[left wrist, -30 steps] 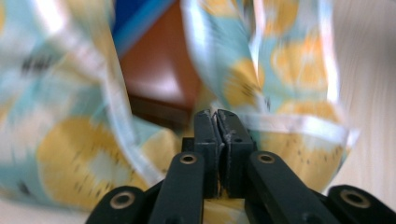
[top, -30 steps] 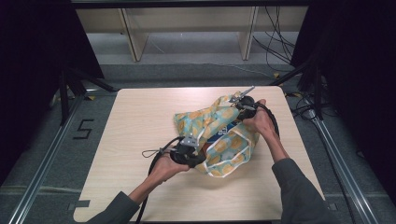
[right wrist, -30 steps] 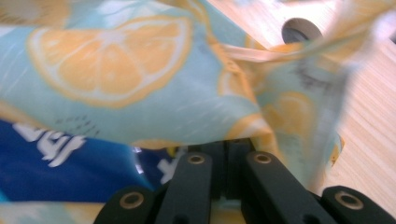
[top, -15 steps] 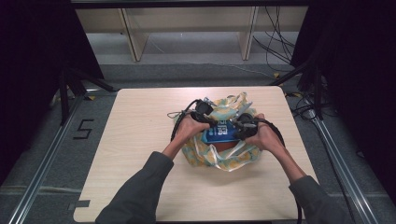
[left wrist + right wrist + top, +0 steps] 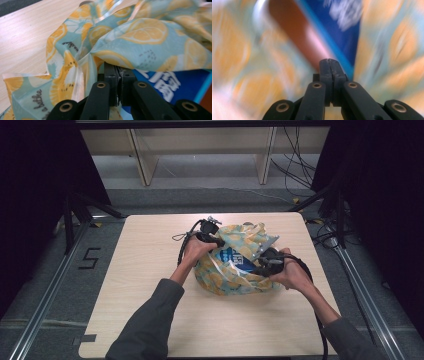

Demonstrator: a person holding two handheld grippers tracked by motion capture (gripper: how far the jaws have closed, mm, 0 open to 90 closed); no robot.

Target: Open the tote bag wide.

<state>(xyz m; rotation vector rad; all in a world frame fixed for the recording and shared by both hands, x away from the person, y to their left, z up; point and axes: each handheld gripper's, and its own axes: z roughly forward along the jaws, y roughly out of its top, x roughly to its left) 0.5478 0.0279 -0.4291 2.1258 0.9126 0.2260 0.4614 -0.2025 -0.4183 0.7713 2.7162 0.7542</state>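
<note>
Meanwhile each closed hand-held gripper (image 5: 216,240) (image 5: 264,262) pinches the lemon-print bag (image 5: 235,270) around a blue packet (image 5: 234,257).

Light is shining on the table (image 5: 150,320) while the sides are staying dark. The right gripper view is looking very blurry.

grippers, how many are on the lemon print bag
2: the left gripper at the lemon print bag's far left edge, the right gripper at its right side. Both are shut.
</note>
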